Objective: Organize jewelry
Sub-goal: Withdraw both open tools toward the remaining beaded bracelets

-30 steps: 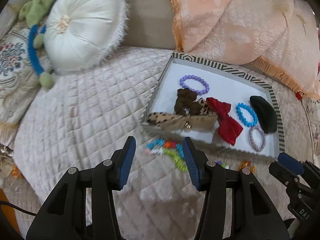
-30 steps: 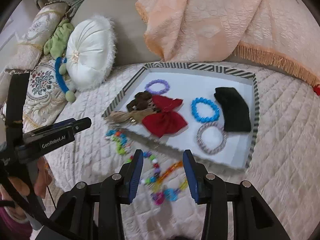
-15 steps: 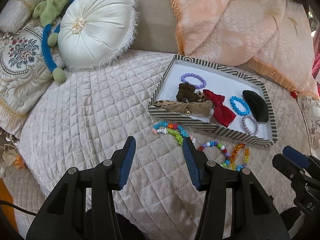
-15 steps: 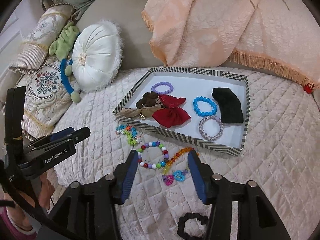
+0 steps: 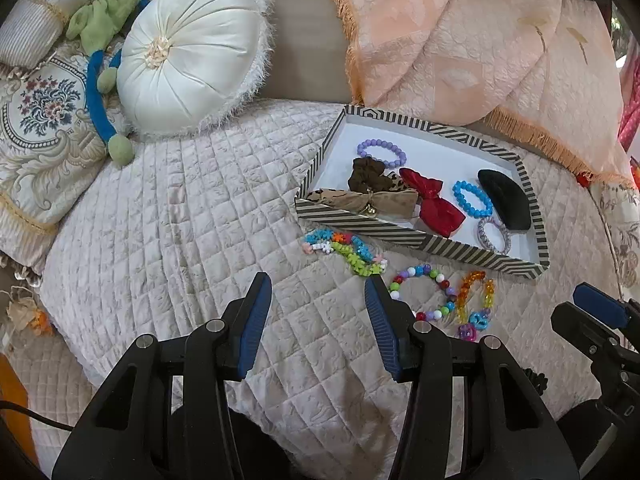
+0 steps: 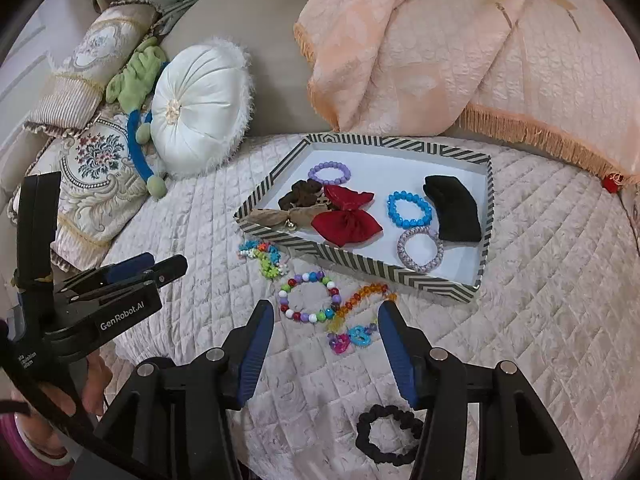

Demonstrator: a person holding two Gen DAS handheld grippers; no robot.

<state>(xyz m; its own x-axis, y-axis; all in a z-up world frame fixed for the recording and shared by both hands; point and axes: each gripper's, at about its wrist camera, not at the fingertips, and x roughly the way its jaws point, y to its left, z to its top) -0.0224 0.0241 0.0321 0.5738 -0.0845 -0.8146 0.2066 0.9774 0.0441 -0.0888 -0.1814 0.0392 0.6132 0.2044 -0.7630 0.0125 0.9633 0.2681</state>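
Loose jewelry lies on the quilt (image 6: pixel 540 320) in front of the tray (image 6: pixel 360 262): a multicolour bead bracelet (image 6: pixel 310 298), an orange bead strand (image 6: pixel 362 296) with pink and blue charms at its near end, a star-bead bracelet (image 6: pixel 264 256) close to the tray's front wall, and a black scrunchie (image 6: pixel 388 434) nearest the camera. None of these is in the tray yet.

The tray already holds a purple bracelet (image 6: pixel 330 172), a brown scrunchie (image 6: pixel 300 196), a tan bow (image 6: pixel 280 218), a red bow (image 6: pixel 346 220), a blue bracelet (image 6: pixel 408 208), a black piece (image 6: pixel 454 210) and a lilac coil tie (image 6: pixel 420 250).

Judged step: between picks, with four items left. The right gripper (image 6: pixel 326 354) hangs above the bead bracelet and orange strand, jaws having just been opening, nothing between them. The left gripper (image 5: pixel 316 320) is spread wide and empty over bare quilt.

The next move calls for lowering onto one item only; bracelet and strand touch and may lift together.
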